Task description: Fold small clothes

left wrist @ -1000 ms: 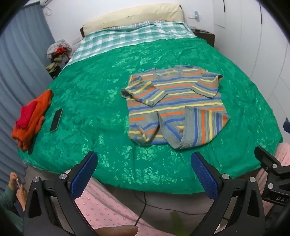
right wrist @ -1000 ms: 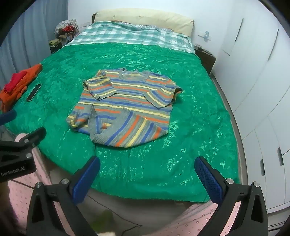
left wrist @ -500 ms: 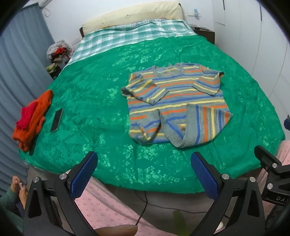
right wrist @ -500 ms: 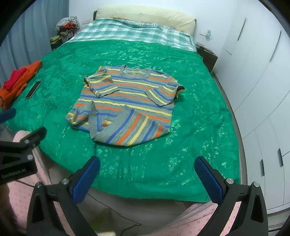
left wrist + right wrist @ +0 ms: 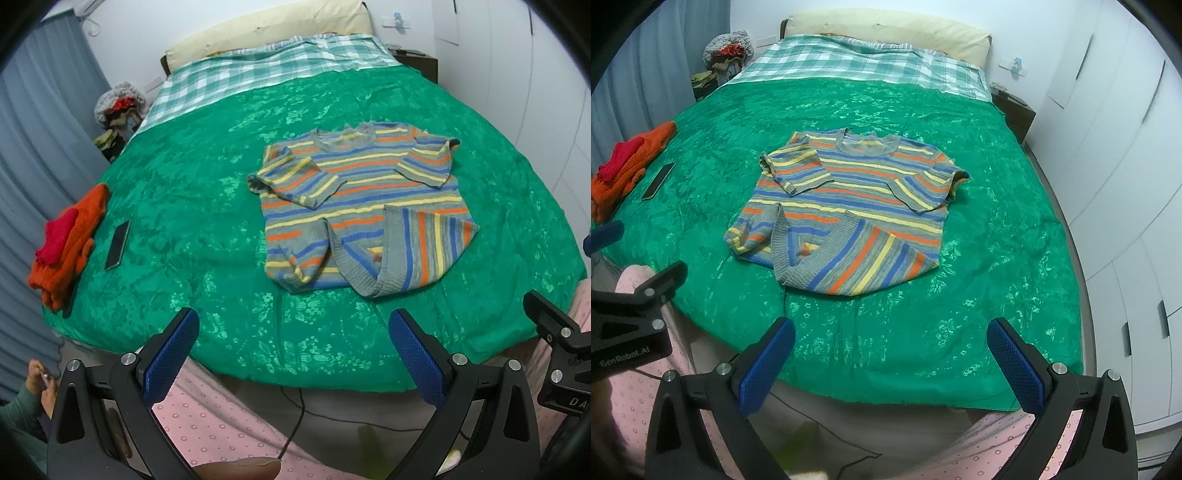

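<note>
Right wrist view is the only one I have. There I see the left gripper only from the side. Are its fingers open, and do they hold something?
Observer: In the left wrist view the left gripper is open and holds nothing. The striped sweater lies on the green bedcover, well apart from the fingers.
Operator: Is somebody else near the bed on the left side?
Observer: Yes. A hand with a green sleeve shows in the lower left corner of that view, below the edge of the bedcover. It holds something small that I cannot identify.
</note>
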A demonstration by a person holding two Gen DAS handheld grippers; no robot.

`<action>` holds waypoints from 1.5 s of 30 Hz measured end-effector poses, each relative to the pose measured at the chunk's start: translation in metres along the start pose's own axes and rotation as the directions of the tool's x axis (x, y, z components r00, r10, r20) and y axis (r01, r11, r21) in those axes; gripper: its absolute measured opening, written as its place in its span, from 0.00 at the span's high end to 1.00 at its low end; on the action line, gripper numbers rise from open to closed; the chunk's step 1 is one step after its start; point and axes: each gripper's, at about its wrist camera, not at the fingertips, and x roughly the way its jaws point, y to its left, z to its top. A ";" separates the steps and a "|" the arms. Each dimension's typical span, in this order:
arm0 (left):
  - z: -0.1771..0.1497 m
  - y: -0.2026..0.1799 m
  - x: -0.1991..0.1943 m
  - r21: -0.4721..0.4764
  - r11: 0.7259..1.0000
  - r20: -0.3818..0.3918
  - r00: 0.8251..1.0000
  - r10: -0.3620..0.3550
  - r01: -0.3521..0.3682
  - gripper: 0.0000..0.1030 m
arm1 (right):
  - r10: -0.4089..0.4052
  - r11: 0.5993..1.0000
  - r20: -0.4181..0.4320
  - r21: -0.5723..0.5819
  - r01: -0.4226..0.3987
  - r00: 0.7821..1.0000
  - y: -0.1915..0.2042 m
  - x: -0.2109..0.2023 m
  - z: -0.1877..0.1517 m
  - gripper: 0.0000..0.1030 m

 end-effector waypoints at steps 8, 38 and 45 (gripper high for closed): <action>-0.004 0.005 0.020 0.005 0.999 -0.035 0.998 -0.043 0.043 0.00 | 0.026 1.000 0.005 -0.003 -0.026 1.000 -0.001 0.007 0.000 0.01; -0.022 0.083 0.102 0.265 0.842 -0.089 0.882 -0.463 0.469 0.94 | 0.482 0.807 -0.101 -0.337 -0.486 0.870 -0.066 0.081 0.019 0.96; -0.053 0.118 0.103 0.162 0.891 -0.176 0.901 -0.397 0.424 0.30 | 0.279 0.915 -0.261 -0.220 -0.339 0.924 -0.121 0.100 -0.070 0.45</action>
